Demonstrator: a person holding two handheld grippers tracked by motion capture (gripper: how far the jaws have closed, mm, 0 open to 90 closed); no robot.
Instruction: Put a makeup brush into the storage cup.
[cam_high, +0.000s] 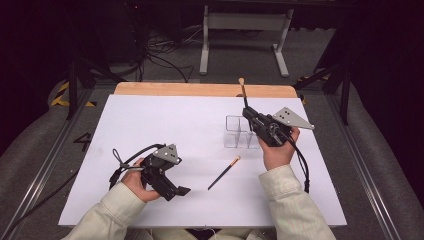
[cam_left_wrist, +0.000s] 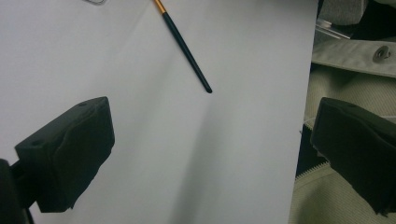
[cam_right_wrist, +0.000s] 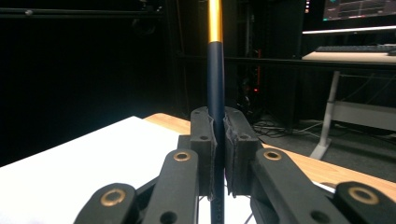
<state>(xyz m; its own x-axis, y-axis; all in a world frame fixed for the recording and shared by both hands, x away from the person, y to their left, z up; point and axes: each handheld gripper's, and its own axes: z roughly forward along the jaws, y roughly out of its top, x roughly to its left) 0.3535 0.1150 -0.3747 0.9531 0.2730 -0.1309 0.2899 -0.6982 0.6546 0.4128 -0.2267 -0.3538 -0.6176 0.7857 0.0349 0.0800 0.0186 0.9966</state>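
Overhead, white sheet (cam_high: 165, 125) covers wooden table (cam_high: 200, 89), dark room.

High view: white table top (cam_high: 165, 125) evenly lit from overhead, short soft shadows, no glare; surroundings drop to near black. Slightly soft, low resolution. Left gripper view: bright sheet, near jaws blurred, faint diagonal shadow band, brush (cam_left_wrist: 184, 44) sharp. Right gripper view: dark background, glint on the held brush (cam_right_wrist: 215, 93) gold band, monitor (cam_right_wrist: 359, 11) glowing top right.

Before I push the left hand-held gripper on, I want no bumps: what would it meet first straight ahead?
Likely the bare white table sheet; the loose brush lies farther on, roughly in line, though depth is unclear.
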